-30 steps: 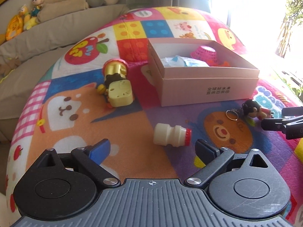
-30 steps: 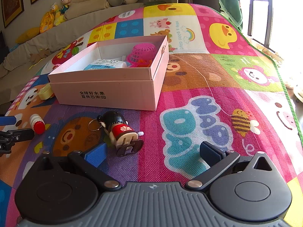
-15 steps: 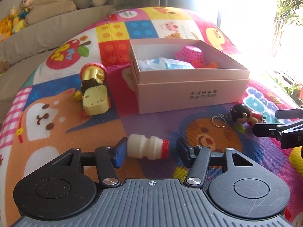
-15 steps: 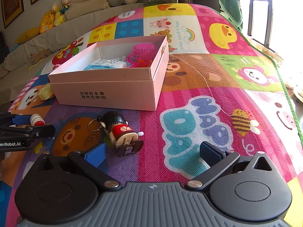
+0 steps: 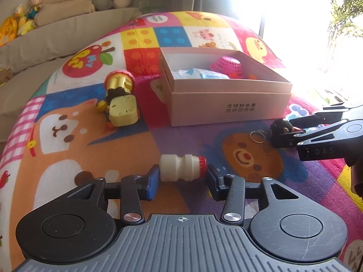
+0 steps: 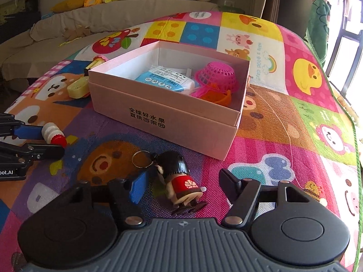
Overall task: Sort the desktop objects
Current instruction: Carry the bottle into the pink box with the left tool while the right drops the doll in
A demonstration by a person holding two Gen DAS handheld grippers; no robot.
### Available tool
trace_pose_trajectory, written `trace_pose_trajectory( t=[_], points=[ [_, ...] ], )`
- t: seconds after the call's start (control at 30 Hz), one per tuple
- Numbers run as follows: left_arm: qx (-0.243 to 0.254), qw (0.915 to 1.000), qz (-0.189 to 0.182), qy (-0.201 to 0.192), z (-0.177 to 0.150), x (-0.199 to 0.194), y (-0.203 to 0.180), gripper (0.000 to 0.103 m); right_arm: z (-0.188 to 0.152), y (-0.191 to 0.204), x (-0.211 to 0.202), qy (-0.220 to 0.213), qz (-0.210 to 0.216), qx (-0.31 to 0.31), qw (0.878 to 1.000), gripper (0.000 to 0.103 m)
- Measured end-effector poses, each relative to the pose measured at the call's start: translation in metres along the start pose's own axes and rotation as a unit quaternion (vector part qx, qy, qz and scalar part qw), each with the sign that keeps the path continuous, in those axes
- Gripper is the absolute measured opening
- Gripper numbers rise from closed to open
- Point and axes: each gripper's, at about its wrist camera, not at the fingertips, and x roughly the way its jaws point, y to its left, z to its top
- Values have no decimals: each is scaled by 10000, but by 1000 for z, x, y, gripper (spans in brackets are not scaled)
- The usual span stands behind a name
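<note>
In front of the pink box (image 5: 229, 104), the left gripper (image 5: 182, 178) squeezes the little milk bottle (image 5: 181, 166) while the right gripper (image 6: 183, 185), its jaws just closing but not yet touching, sits around the doll keychain (image 6: 179, 181); next both likely lift into the box.

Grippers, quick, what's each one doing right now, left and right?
Left gripper: tongs closed on the small white bottle, pressing its base and red cap.
Right gripper: open, closing in around the doll keychain, not yet gripping it.

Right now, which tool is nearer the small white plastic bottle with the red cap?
Left. The left tool is clamped on the small white plastic bottle with the red cap; the right tool straddles a black-haired doll beside it.
</note>
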Motion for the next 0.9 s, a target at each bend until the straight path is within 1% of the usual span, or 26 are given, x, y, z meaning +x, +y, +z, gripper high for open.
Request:
trace_pose_trajectory(
  t=[0.07, 0.17, 0.3, 0.33, 0.43, 0.47, 0.53, 0.63, 0.7, 0.77, 0.83, 0.9],
  points=[
    [16, 10000, -34, -5, 1, 1, -1, 50, 2, 3, -1, 71, 79, -21, 9999, 42],
    [27, 10000, -9, 15, 2, 5, -2, 50, 3, 7, -6, 160, 150, 10, 9998, 32],
    [41, 10000, 22, 17, 5, 7, -2, 50, 0, 9, -18, 286, 345, 107, 9989, 31],
    [48, 10000, 49, 11, 5, 6, -2, 48, -2, 9, -23, 293, 397, 111, 9987, 30],
    [127, 9998, 94, -129, 9, -3, -5, 48, -2, 8, -46, 196, 459, 181, 9986, 28],
    [152, 9996, 72, -221, 13, -9, -6, 48, 0, 4, -55, 113, 472, 234, 9985, 28],
    [200, 9984, -14, -525, 26, -25, -8, 48, 9, -4, -78, -141, 478, 346, 9982, 28],
    [371, 9941, -139, -1007, 51, -45, -15, 48, 33, -21, -124, -800, 464, 534, 9943, 28],
    [502, 9909, -168, -1239, 68, -50, -19, 48, 51, -31, -149, -1207, 384, 655, 9898, 28],
    [612, 9886, -139, -1368, 85, -47, -24, 48, 67, -42, -164, -1458, 374, 820, 9852, 28],
    [760, 9855, -122, -1513, 103, -37, -29, 48, 81, -49, -169, -1633, 342, 896, 9819, 28],
    [832, 9859, -148, -1445, 122, -18, -29, 49, 96, -54, -164, -1683, 293, 952, 9807, 28]
  ],
)
